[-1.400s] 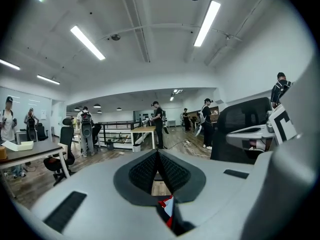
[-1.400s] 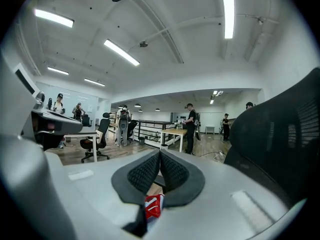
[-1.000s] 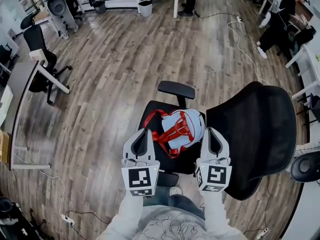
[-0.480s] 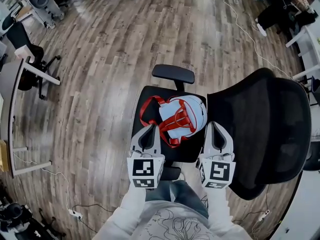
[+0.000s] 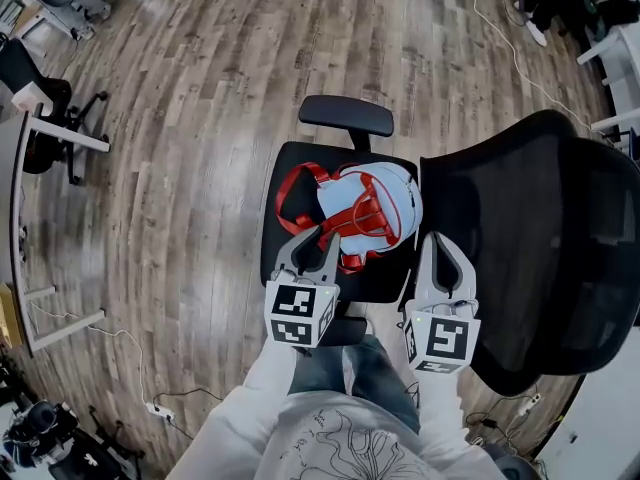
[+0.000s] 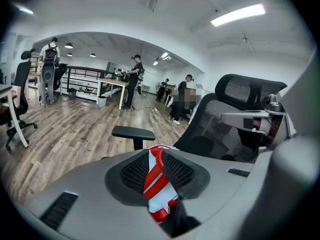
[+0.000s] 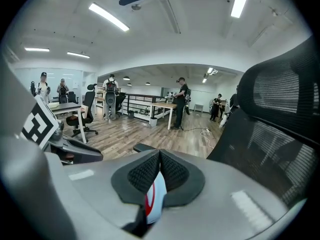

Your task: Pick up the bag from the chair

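Head camera looks steeply down; all views share the bag (image 5: 388, 194).

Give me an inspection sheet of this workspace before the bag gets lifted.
Surface: black chair seat, bare around the bag.
Job's things: light blue bag with red straps lies on the seat, not lifted.
Clutter: nothing seen.
Grippers: left gripper open, jaws just been opening, a red strap showing in the gap; right gripper shut, empty, near the bag's edge.
Cables: white cable on the floor; power strip by the person's left.
Surroundings: wooden floor, desk, another chair, people far off.
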{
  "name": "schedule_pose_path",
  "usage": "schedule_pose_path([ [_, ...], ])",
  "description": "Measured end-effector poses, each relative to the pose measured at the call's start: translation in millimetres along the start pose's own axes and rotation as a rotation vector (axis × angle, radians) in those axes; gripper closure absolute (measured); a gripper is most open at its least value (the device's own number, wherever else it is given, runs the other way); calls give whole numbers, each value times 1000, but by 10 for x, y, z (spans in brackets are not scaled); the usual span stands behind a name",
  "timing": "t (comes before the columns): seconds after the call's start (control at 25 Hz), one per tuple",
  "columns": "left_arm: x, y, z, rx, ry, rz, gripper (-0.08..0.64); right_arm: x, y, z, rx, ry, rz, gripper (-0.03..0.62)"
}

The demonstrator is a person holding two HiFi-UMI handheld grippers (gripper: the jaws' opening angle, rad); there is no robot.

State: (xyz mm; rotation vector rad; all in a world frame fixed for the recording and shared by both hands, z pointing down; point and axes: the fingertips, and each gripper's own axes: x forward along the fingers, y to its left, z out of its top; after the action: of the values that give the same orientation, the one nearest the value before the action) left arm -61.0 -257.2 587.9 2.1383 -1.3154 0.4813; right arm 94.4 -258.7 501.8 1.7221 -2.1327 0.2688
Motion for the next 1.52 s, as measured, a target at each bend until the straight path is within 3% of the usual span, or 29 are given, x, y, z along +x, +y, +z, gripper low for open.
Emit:
schedule_pose_path([
  [0.2, 296, -29, -221, -101, 27, -113, 432, 66, 31, -137, -22, 33, 3, 581],
  [0.4, 527, -97, -465, -114, 97, -165, 385, 94, -9, -267, 1, 48, -3, 581],
  [0.64, 751, -181, -656, -239, 142, -258, 349, 167, -4, -392, 19, 70, -4, 581],
  [0.88, 900, -303, -802, -283, 164, -371, 328, 191, 8, -477, 21, 91, 3, 581],
  [1.44, 931, -563, -409, -385, 74, -526, 332, 127, -41, -553, 10, 115, -16, 581],
  [1.52, 938, -646, -312, -407, 57, -560, 363, 106, -76, -551, 12, 114, -23, 581],
])
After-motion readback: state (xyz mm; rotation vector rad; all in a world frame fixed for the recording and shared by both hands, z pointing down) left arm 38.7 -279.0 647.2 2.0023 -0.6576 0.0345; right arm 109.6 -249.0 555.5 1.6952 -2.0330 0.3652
